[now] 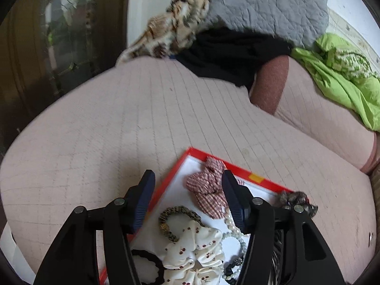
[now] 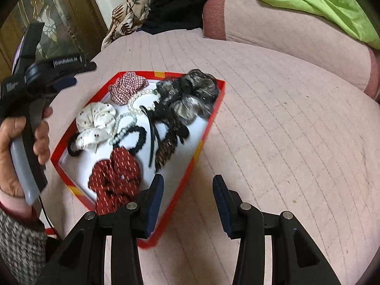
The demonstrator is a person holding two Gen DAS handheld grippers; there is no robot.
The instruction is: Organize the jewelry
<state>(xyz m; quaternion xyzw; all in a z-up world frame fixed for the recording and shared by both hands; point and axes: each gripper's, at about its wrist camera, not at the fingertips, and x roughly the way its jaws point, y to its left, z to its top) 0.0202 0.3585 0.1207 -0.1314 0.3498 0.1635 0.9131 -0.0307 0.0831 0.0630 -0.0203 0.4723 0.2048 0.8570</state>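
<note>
A red-rimmed tray [image 2: 201, 147] with a white floor lies on the pink bed. It holds a dark red scrunchie [image 2: 114, 178], a white cherry-print scrunchie [image 2: 95, 121], a red-checked scrunchie [image 2: 125, 87], a pearl string [image 2: 137, 102], a black hair tie [image 2: 137, 137], a black clip [image 2: 152, 137] and furry dark scrunchies [image 2: 194, 92]. My left gripper [image 1: 187, 173] hovers open over the tray's left side, above the checked scrunchie [image 1: 206, 185] and cherry scrunchie [image 1: 192, 249], gripping nothing. My right gripper [image 2: 188, 178] stands open and empty over the tray's near right rim.
The pink quilted bed cover [image 1: 118, 118] spreads around the tray. A pink bolster [image 2: 285, 30], green cloth [image 1: 337, 71], a grey quilt [image 1: 261, 4] and black fabric [image 1: 232, 52] lie at the back. A wooden glass-door cabinet [image 1: 35, 47] stands left. A hand [image 2: 14, 142] holds the left gripper's handle.
</note>
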